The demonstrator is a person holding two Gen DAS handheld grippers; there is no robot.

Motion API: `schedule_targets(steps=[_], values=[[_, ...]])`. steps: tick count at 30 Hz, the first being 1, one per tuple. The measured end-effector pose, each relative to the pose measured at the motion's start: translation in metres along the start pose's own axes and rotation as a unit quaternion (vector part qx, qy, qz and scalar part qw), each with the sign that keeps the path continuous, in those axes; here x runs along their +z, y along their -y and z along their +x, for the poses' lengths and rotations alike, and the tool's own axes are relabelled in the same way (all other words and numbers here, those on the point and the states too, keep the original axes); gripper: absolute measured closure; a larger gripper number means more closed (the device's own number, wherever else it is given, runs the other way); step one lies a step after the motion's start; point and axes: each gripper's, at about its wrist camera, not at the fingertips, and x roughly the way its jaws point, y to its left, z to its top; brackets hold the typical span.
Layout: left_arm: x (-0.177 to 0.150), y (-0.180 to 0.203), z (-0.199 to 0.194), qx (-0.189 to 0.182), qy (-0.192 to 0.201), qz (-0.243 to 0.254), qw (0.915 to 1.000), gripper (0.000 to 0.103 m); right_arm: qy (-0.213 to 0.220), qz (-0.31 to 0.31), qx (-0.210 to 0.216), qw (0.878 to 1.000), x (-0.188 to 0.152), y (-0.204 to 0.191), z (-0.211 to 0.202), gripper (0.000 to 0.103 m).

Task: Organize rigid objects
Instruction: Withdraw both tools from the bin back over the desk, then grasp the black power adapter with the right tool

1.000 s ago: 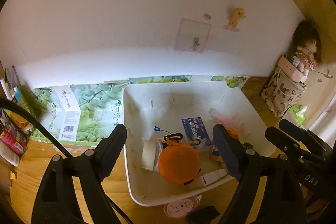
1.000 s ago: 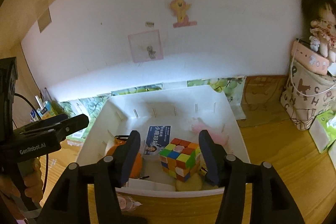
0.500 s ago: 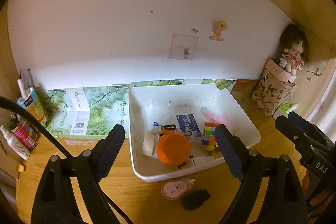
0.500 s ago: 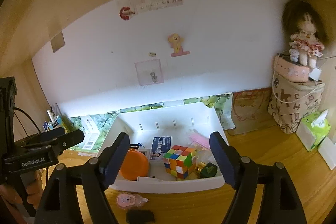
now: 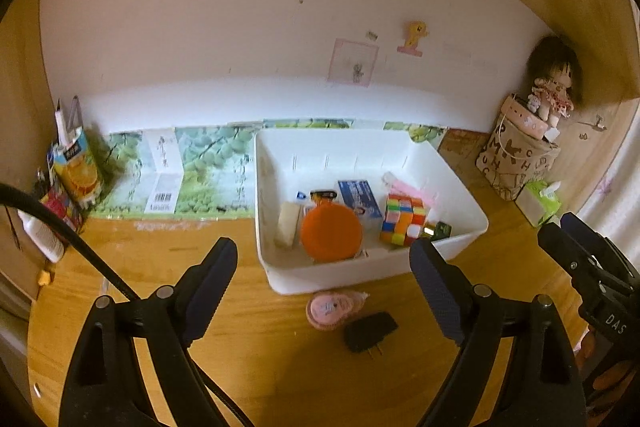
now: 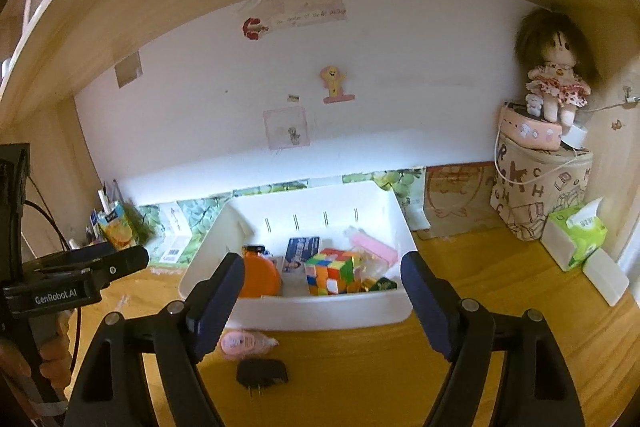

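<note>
Hovering above a wooden tabletop (image 5: 248,339), two hand-held tools hang spread wide and empty in front of a white bin (image 5: 472,227). The left tool (image 5: 324,279) frames the bin's near wall; the right tool (image 6: 322,291) does the same from the other side, with nothing between the fingers of either.

Inside the bin lie an orange round case (image 5: 331,231), a multicoloured puzzle cube (image 5: 404,221), a blue-and-white box (image 5: 359,198), a cream eraser-like block (image 5: 287,224) and a pink item (image 6: 374,247) against the far right corner. A small dark green piece (image 5: 440,229) sits just beside the cube.

Outside the bin, on the tabletop just in front of its near wall, rest a pink oval packet (image 5: 330,309) and a black plug adapter (image 5: 370,331), close together, the plug nearer the viewer.

A doll (image 6: 556,75) sits on a pink case atop a lettered bag (image 6: 540,195) at the right, and a juice carton (image 5: 78,175) stands far left.
</note>
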Motion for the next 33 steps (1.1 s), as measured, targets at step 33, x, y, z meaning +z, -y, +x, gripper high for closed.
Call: schedule_targets(steps=[33], values=[[-0.065, -0.05, 0.028, -0.018, -0.171, -0.1, 0.98, 0.013, -0.159, -0.088, 0.042, 0.982, -0.085, -0.059, 0.049, 0.021]])
